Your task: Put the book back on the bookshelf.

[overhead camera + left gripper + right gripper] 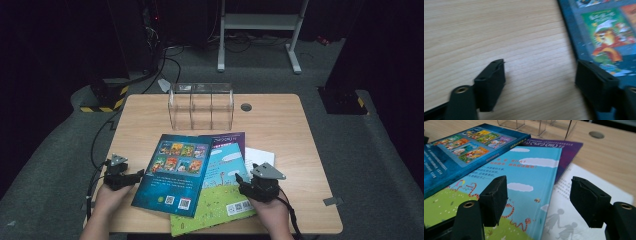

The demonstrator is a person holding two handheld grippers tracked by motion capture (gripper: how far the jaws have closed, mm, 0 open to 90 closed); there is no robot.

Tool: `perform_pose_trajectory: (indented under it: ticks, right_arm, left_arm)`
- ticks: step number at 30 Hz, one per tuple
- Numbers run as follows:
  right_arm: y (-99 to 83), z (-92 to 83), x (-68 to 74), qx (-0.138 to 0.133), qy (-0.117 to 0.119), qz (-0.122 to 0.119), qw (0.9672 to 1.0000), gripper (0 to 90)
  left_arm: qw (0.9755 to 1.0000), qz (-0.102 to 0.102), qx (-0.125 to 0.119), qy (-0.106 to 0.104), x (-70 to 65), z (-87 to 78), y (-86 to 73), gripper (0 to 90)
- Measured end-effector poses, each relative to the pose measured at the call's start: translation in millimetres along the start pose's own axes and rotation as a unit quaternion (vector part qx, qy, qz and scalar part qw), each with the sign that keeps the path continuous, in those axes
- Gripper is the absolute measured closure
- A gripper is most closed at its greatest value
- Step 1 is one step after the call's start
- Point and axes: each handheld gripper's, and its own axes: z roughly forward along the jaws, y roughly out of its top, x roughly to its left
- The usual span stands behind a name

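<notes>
Lying: blue book (172, 172) tops the stack, just right of the left gripper (131, 178)
Left gripper: jaws wide, empty
Right gripper (240, 181): jaws wide, over sky-blue book (524, 195)
Hidden: purple book (569, 155) mostly covered; white book (584, 202) partly covered

Overhead view; two close, table-level views

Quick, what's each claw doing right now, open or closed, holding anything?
Left claw: open, empty, at the edge of the dark blue book.
Right claw: open, empty, over the sky-blue and green book.
</notes>
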Motion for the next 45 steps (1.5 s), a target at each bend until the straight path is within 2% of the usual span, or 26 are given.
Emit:
perform_pose_trajectory:
  ticks: [1,2,3,4,5,6,7,8,11,13,15,16,19,22,24,28,29,30,31,32,33,37,39,42,43,45]
  right_arm:
    - [-2.1,0.9,-1.3,0.002,0.006,0.008,0.9999,30.5]
    - [-2.1,0.9,-1.3,0.002,0.006,0.008,0.9999,30.5]
    - [-3.4,1.7,-2.5,0.005,0.007,0.01,0.9999,30.5]
    - [-4.0,1.8,-3.7,0.008,0.005,0.008,0.9999,30.5]
    - [-4.3,1.1,-4.6,0.008,0.006,0.009,0.9999,30.6]
    - [-4.8,-1.9,-8.0,0.003,0.005,0.008,0.9999,31.0]
    - [-5.1,-3.3,-9.3,0.002,0.005,0.012,0.9999,31.1]
    - [-5.4,-4.0,-11.0,0.0,0.004,0.012,0.9999,31.1]
    - [-6.4,-4.8,-12.3,0.002,0.002,0.018,0.9998,31.3]
    - [-7.3,-4.2,-12.5,0.004,0.003,0.016,0.9999,31.5]
    - [-7.5,-4.4,-11.6,0.005,0.002,0.015,0.9999,31.7]
    - [-7.6,-4.5,-11.0,0.006,0.003,0.016,0.9998,31.7]
    - [-7.9,-4.1,-10.8,0.006,0.002,0.016,0.9999,31.8]
    - [-8.1,-2.9,-10.9,0.007,0.003,0.015,0.9998,31.9]
    - [-8.4,-1.9,-10.2,0.01,0.002,0.017,0.9998,32.0]
    - [-8.4,-1.1,-10.4,0.011,0.004,0.018,0.9998,32.1]
    - [-8.1,-1.0,-10.1,0.01,0.003,0.018,0.9998,32.2]
    - [-8.0,-0.9,-9.9,0.011,0.003,0.019,0.9997,32.2]
    - [-7.9,-0.7,-9.5,0.012,0.003,0.021,0.9997,32.2]
    - [-7.9,-0.7,-9.5,0.012,0.003,0.021,0.9997,32.2]
    - [-8.0,0.1,-9.3,0.012,0.005,0.017,0.9998,32.3]
    - [-7.9,-0.8,-8.7,0.012,0.005,0.018,0.9998,32.3]
    - [-7.0,-5.6,-11.2,0.003,0.002,0.016,0.9999,32.4]
    - [-6.6,-9.5,-14.4,-0.003,-0.001,0.023,0.9997,32.5]
    - [-6.7,-10.1,-15.0,-0.003,-0.002,0.024,0.9997,32.6]
    - [-7.2,-10.0,-15.2,-0.002,-0.002,0.023,0.9997,32.6]
  left_arm:
    - [1.0,0.0,0.0,0.0,0.0,0.0,0.0,24.9]
    - [0.9993,-0.022,-0.001,-0.03,3.4,-1.2,1.0,24.9]
    - [0.9991,-0.028,-0.01,-0.032,5.8,-3.9,1.8,20.9]
    - [0.999,-0.03,-0.027,-0.017,6.1,-8.0,2.0,22.8]
    - [0.9986,-0.031,-0.04,-0.016,6.8,-12.2,2.8,23.7]
    - [0.9966,-0.045,-0.049,-0.048,5.2,-15.2,4.2,23.7]
    - [0.9966,-0.045,-0.049,-0.048,5.2,-15.2,4.2,22.7]
    - [0.9964,-0.043,-0.042,-0.06,0.6,-13.2,4.4,21.0]
    - [0.9973,-0.014,0.01,-0.071,-15.7,0.9,5.4,18.0]
    - [0.9964,-0.009,0.016,-0.082,-22.4,4.2,5.9,22.5]
    - [0.9922,-0.004,0.023,-0.122,-30.9,5.3,7.1,23.8]
    - [0.9919,-0.001,0.025,-0.125,-37.3,6.1,7.0,17.2]
    - [0.9923,0.004,0.039,-0.117,-47.6,6.9,9.2,13.9]
    - [0.9895,0.019,0.039,-0.138,-58.5,7.4,8.2,14.2]
    - [0.9889,0.031,0.041,-0.139,-68.4,7.0,9.4,14.4]
    - [0.9892,0.074,0.032,-0.122,-89.5,3.9,12.1,14.9]
    - [0.9872,0.082,0.024,-0.135,-93.9,1.8,11.8,28.3]
    - [0.982,0.11,0.012,-0.153,-109.4,-1.3,11.2,31.4]
    - [0.9813,0.113,0.01,-0.156,-118.9,-1.8,11.2,28.0]
    - [0.9813,0.113,0.01,-0.156,-118.9,-1.8,11.2,27.7]
    - [0.9782,0.13,0.008,-0.162,-132.6,-2.2,13.3,26.2]
    - [0.981,0.13,0.014,-0.143,-130.7,-2.1,17.4,19.0]
    - [0.9852,0.13,0.01,-0.111,-119.4,-4.8,17.3,20.2]
    - [0.9921,0.086,0.006,-0.091,-95.7,-7.2,16.7,20.4]
    - [0.9947,0.056,0.01,-0.085,-83.5,-4.6,16.0,19.7]
    - [0.9953,0.039,0.028,-0.084,-76.7,3.6,13.7,16.6]
